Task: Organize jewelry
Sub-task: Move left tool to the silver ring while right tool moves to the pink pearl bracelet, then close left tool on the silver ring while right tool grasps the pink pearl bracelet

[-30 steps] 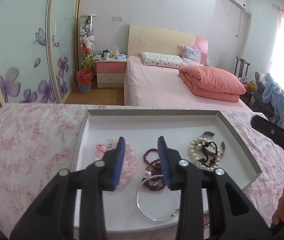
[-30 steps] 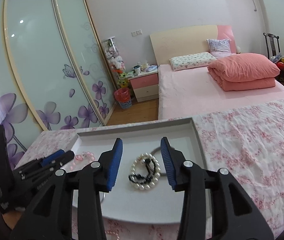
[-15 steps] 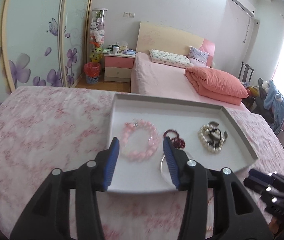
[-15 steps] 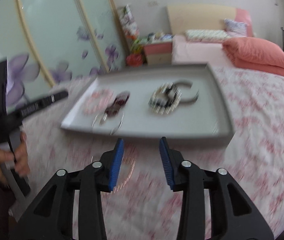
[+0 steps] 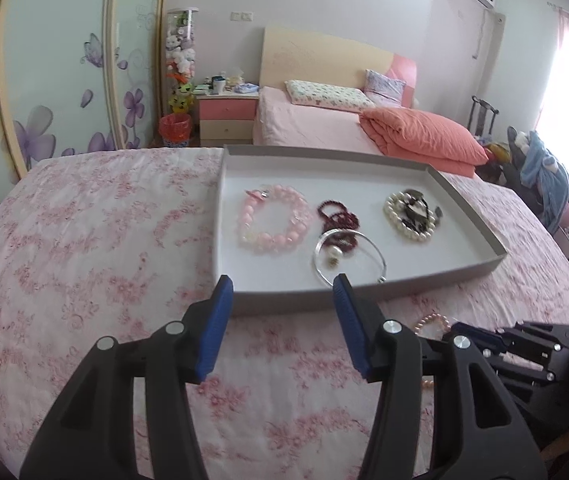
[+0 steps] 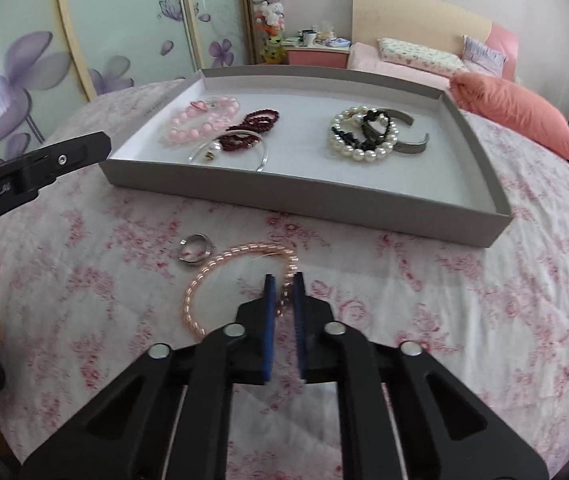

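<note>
A pink bead necklace (image 6: 240,280) lies on the flowered bedspread (image 6: 444,320), just in front of the near edge of the grey tray (image 6: 304,196), with a silver ring (image 6: 195,249) just beside it. The right gripper (image 6: 282,294) is nearly closed, its pads pinched on the strand's right side. The left gripper (image 5: 282,304) is held wide open and empty before the tray's near edge. The strand is judged light, limp and slippery; it will likely dangle when lifted, so a firm pinch across the beads is best kept. The ring is small and hard, better pinched across its band.
</note>
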A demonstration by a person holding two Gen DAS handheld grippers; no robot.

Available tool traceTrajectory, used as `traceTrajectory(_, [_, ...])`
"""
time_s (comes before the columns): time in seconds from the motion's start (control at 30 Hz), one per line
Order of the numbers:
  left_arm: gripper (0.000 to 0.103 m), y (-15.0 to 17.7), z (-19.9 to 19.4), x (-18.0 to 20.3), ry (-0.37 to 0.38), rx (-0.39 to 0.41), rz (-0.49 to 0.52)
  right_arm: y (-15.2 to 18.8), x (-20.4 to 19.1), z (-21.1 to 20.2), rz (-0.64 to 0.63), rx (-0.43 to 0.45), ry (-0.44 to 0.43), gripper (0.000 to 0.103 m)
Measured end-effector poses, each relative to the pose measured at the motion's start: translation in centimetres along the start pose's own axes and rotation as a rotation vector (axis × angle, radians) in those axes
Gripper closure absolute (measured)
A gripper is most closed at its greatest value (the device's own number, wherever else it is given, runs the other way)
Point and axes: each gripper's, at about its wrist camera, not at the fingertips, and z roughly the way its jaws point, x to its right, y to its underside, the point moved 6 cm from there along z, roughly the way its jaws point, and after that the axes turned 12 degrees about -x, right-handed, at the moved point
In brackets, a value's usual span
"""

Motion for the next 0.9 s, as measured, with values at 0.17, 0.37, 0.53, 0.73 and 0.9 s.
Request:
traceTrajectory(0.17, [0.044,0.6,0.4,1.9,0.027,-0.02,0.046,0.0,4.4,-0.4,0.104,0.009,0.134,0.096])
traceTrajectory(0.37, [0.044,2.0,1.7,5.3,0.059,-0.075,0.134,0.0,8.4,-0.5,0.202,0.021,0.19,0.096])
traceTrajectory(0.53, [0.044,3.1,3.5,7.5,0.018,-0.126,0.195,0.3,9.1,-0.6,0.193,0.019,0.197,0.096])
traceTrajectory(0.73, [0.044,3.5,5.7,8.5,-0.024,-0.181,0.193,-0.3,8.9,-0.2,0.205,0.021,0.172,0.096])
traceTrajectory(0.9, [0.073,3.1,6.2,9.0,-0.058,-0.176,0.177,-0.2,8.9,-0.3,0.21,0.022,0.162,0.096])
